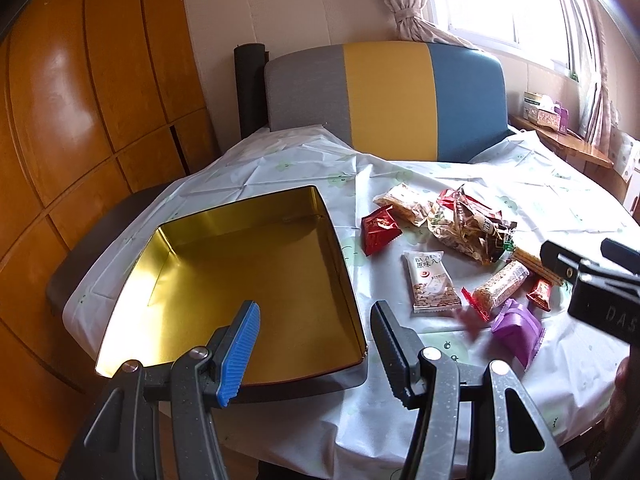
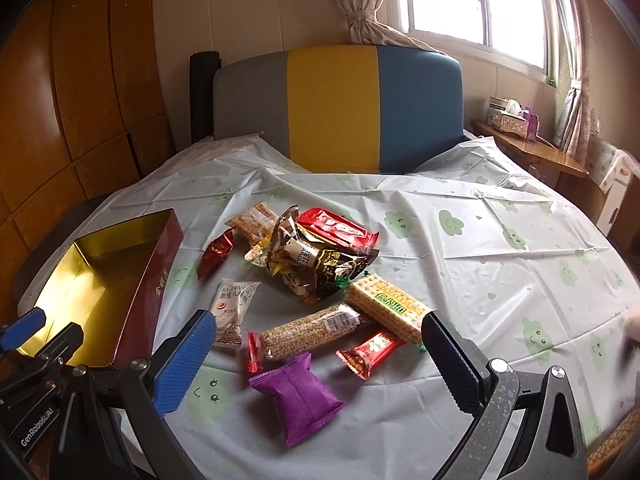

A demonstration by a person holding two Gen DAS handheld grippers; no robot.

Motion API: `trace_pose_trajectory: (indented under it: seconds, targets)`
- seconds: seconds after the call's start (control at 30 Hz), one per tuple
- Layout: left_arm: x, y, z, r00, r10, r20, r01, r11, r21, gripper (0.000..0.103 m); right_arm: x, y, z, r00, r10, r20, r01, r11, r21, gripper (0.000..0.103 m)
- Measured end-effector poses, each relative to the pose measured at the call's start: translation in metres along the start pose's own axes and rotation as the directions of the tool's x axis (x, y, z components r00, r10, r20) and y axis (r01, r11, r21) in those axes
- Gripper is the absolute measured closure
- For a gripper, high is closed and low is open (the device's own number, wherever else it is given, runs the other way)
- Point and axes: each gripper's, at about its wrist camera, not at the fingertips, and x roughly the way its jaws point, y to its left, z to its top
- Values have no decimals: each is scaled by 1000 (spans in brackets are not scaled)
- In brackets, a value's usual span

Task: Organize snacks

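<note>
On the worktop: one open gold-lined tin (image 2: 96, 272), two puffed-grain bars (image 2: 308, 330), one wafer pack (image 2: 386, 306), one purple packet (image 2: 298, 402), one white nut packet (image 2: 232, 312), three small red packets (image 2: 370, 352), two crinkled brown bags (image 2: 316, 264).

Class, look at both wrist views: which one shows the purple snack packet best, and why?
The right wrist view. There the purple packet lies whole and sharp on the tablecloth, in front of the open right gripper. In the left wrist view the purple packet is smaller, off to the right and slightly blurred.
</note>
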Motion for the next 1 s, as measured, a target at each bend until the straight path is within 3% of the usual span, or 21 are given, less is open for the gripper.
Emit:
trace_pose_trajectory:
  seconds: [0.4,0.53,0.6,0.7,0.87,1.0]
  targets:
    - [6,-8,1,1000,-13,-16,14,999,32,44,7,-41,31,1000,-15,6,15,1000,1,0]
    - [9,-13,4,995,-92,-37,94,994,51,44,19,-64,54,999,17,-40,-17,1000,-3,0]
    - [13,-15,9,977,-204,-67,206,978,30,44,30,-80,66,996,41,-81,-41,999,2,0]
    - [23,-16,19,942,-312,-125,310,950,-33,43,51,-101,76,987,47,-152,-49,999,-9,0]
    - [44,-36,40,909,-368,-196,376,927,1,43,79,-132,69,976,21,-216,-21,1000,2,0]
    - [69,-56,53,883,-373,-286,395,919,19,50,91,-145,65,965,65,-256,-47,996,76,0]
